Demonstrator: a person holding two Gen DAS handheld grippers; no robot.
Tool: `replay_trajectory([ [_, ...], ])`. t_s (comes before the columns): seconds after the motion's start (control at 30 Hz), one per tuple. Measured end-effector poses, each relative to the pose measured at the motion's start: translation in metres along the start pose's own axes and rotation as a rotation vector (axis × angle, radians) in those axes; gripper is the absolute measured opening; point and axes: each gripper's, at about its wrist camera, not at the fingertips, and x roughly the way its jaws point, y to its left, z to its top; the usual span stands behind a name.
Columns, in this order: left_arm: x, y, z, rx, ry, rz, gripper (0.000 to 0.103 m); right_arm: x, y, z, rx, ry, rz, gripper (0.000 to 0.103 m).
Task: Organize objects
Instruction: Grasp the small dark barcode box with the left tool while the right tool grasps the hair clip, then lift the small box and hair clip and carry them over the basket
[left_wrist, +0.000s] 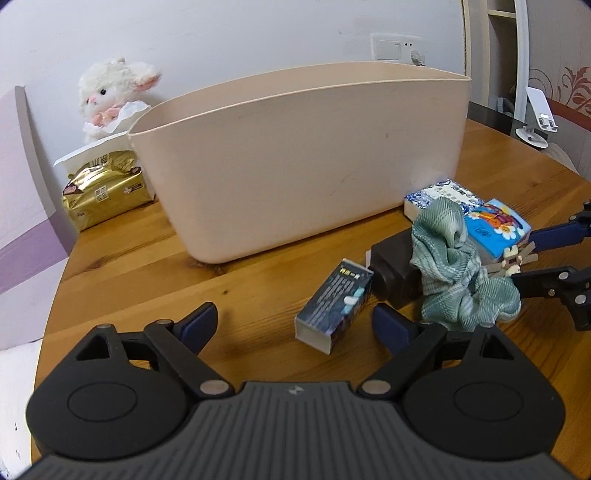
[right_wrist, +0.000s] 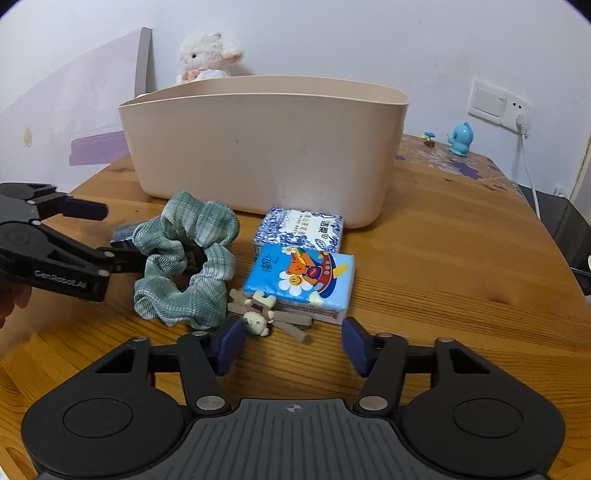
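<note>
A beige plastic bin (left_wrist: 295, 158) (right_wrist: 266, 147) stands on the wooden table. In front of it lie a green plaid scrunchie (left_wrist: 458, 266) (right_wrist: 188, 258), a blue cartoon tissue pack (left_wrist: 495, 225) (right_wrist: 303, 280), a blue-and-white tissue pack (left_wrist: 443, 197) (right_wrist: 299, 227), a bear hair clip (left_wrist: 513, 262) (right_wrist: 262, 314), a dark block (left_wrist: 395, 273) and a small dark box (left_wrist: 332, 306). My left gripper (left_wrist: 295, 325) (right_wrist: 110, 236) is open, close to the small box. My right gripper (right_wrist: 291, 343) (left_wrist: 524, 254) is open around the hair clip, which lies just ahead of its fingertips.
A plush lamb (left_wrist: 110, 92) (right_wrist: 207, 55) and a gold packet (left_wrist: 103, 192) sit behind the bin at the left. A blue figurine (right_wrist: 460, 140), a wall socket with a cable (right_wrist: 517, 114) and a white phone stand (left_wrist: 539, 118) are at the right.
</note>
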Motion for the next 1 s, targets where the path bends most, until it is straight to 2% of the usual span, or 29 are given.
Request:
replay_trajectory([
  [0.1, 0.000, -0.003, 0.001, -0.005, -0.011, -0.019, 0.077, -0.002, 0.001, -0.001, -0.011, 0.001, 0.010, 0.045],
  [0.17, 0.000, -0.005, 0.001, -0.017, -0.011, -0.030, 0.069, -0.003, 0.003, -0.001, -0.019, 0.001, 0.013, 0.032],
  [0.37, -0.004, -0.010, 0.001, -0.018, -0.008, -0.066, 0.034, -0.007, 0.006, -0.002, -0.038, 0.009, 0.039, 0.022],
  [0.4, -0.005, -0.011, 0.001, -0.016, -0.005, -0.077, 0.025, -0.007, 0.006, -0.003, -0.044, 0.009, 0.039, 0.016],
  [0.43, -0.006, -0.011, 0.001, -0.018, -0.002, -0.082, 0.025, -0.008, 0.007, -0.003, -0.048, 0.009, 0.040, 0.007],
  [0.73, -0.014, -0.011, -0.002, -0.045, 0.012, -0.053, 0.025, -0.018, 0.008, -0.011, -0.054, 0.005, 0.049, 0.007],
  [0.9, -0.031, -0.003, 0.001, -0.084, -0.019, -0.032, 0.025, -0.030, 0.005, -0.010, -0.050, -0.023, 0.042, 0.007],
  [1.0, -0.046, 0.000, 0.004, -0.081, -0.056, 0.008, 0.025, -0.040, 0.003, -0.007, -0.045, -0.052, 0.041, 0.007],
])
